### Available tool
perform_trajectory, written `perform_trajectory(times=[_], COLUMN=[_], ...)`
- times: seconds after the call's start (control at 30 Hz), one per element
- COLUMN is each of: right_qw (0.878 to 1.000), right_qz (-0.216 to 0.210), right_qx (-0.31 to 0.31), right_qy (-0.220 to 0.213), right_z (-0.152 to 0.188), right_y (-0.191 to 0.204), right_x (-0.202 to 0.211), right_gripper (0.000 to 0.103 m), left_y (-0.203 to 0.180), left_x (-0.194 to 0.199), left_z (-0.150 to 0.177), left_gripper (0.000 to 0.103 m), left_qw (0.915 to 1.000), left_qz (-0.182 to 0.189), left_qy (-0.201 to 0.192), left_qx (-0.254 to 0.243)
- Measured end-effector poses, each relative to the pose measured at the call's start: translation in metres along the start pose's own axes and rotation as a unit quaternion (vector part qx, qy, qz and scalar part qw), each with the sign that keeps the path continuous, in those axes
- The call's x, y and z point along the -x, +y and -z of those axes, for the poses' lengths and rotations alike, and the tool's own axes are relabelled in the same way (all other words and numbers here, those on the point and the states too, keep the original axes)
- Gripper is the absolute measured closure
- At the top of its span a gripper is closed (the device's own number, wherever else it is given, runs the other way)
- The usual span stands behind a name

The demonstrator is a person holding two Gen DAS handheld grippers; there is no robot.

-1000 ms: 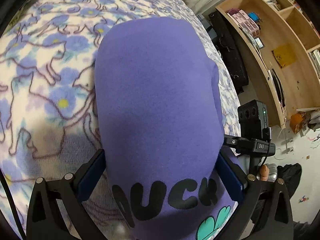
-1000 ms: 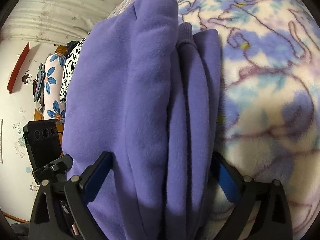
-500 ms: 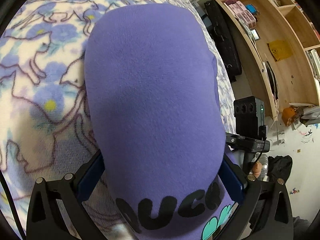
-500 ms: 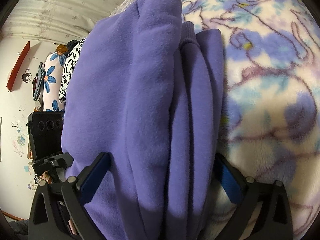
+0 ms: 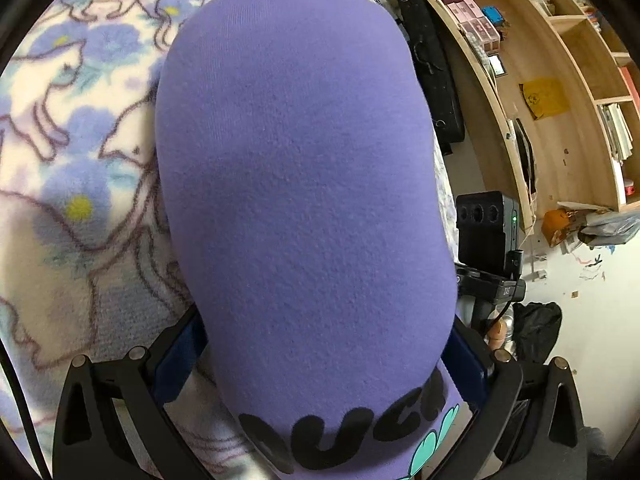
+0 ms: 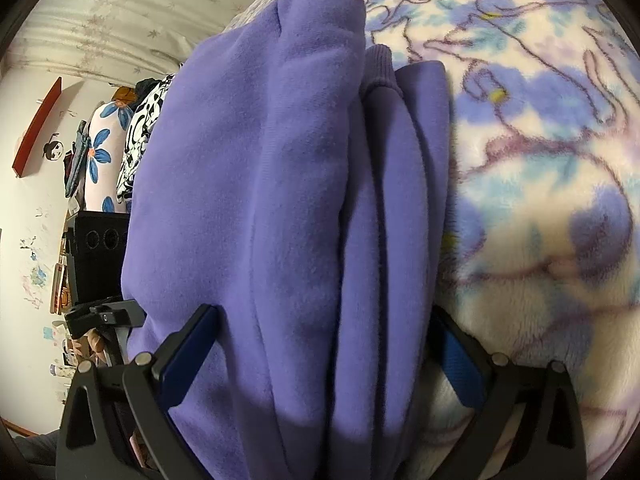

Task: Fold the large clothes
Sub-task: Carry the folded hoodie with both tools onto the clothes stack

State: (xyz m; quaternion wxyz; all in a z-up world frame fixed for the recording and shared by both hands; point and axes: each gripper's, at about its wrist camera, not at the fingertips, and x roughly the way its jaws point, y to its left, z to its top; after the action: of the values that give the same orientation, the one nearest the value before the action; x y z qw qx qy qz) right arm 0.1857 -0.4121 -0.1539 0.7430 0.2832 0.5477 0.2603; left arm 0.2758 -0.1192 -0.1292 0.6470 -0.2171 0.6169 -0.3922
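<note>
Both grippers clamp the purple sweatshirt (image 5: 300,200) over the floral blanket (image 5: 60,160). The left gripper (image 5: 320,364) has its jaws pressed against the printed end; the right gripper (image 6: 320,352) bites the stacked folds (image 6: 384,220). To land this well, the two should probably travel level and together, keeping layers aligned. The left view alone shows the lettering (image 5: 352,420) and shelves (image 5: 560,100); the right alone shows the cuff (image 6: 378,68).

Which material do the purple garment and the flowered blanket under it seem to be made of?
The purple sweatshirt looks like matte cotton-type fleece knit: fine pebbly nap, a ribbed cuff, soft thick folds. The blue-flowered cream blanket looks like plush synthetic fleece: fuzzy pile, blurred print edges. The exact fibres cannot be told.
</note>
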Motion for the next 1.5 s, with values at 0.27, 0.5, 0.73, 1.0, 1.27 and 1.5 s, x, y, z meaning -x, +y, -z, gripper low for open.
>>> perform_trajectory(times=[0.27, 0.5, 0.73, 1.0, 1.27, 1.5], right_qw=[1.0, 0.996, 0.992, 0.986, 0.974, 0.965], right_qz=[-0.002, 0.018, 0.008, -0.032, -0.072, -0.11], right_qx=[0.02, 0.06, 0.091, 0.131, 0.19, 0.2], right_qy=[-0.018, -0.062, -0.086, -0.093, -0.101, -0.127], right_z=[0.006, 0.024, 0.07, 0.112, 0.103, 0.042], right_y=[0.019, 0.048, 0.09, 0.161, 0.235, 0.271], right_x=[0.009, 0.038, 0.073, 0.073, 0.033, 0.01], right_gripper=[0.033, 0.057, 0.059, 0.059, 0.059, 0.059], left_y=[-0.024, -0.055, -0.077, -0.091, -0.087, -0.051], left_x=[-0.011, 0.003, 0.054, 0.144, 0.263, 0.372], left_z=[-0.006, 0.004, 0.034, 0.069, 0.052, -0.018], left_gripper=[0.0, 0.0, 0.0, 0.0, 0.0, 0.0], left_qw=[0.9994, 0.9971, 0.997, 0.9918, 0.9793, 0.9644], left_qz=[-0.032, -0.038, -0.021, -0.045, -0.092, -0.139], left_qy=[-0.01, -0.052, -0.072, -0.119, -0.179, -0.22], left_qx=[-0.007, -0.04, -0.019, -0.006, -0.02, -0.044])
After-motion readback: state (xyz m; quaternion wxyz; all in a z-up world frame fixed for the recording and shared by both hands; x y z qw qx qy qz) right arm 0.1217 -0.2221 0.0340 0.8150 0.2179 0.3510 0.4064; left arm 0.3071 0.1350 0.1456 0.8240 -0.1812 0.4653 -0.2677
